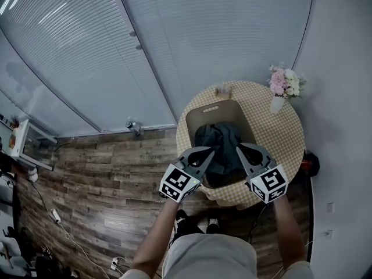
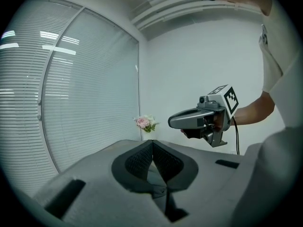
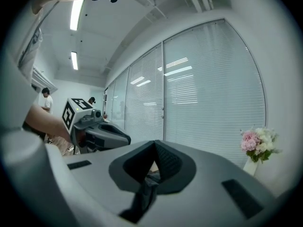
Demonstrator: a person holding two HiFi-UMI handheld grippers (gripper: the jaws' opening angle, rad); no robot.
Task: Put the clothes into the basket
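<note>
Head view, table: round checked table point(image 1: 282, 138) at 3 o'clock of centre, with a vase of pink flowers point(image 1: 283, 87) on its 1 o'clock edge.
Head view, clothes: dark clothes point(image 1: 220, 141) piled inside the tan basket point(image 1: 210, 110) on the table.
Head view, arms: both forearms point(image 1: 154, 237) reach up from 6 o'clock. The left hand-held gripper point(image 1: 211, 151) and right hand-held gripper point(image 1: 239, 147) are side by side over the basket's 6 o'clock end, pointing to 12.
Left gripper view: its jaws are pressed together, with the right hand-held gripper at 3 o'clock.
Right gripper view: its jaws are pressed together, with the left hand-held gripper at 9 o'clock.
</note>
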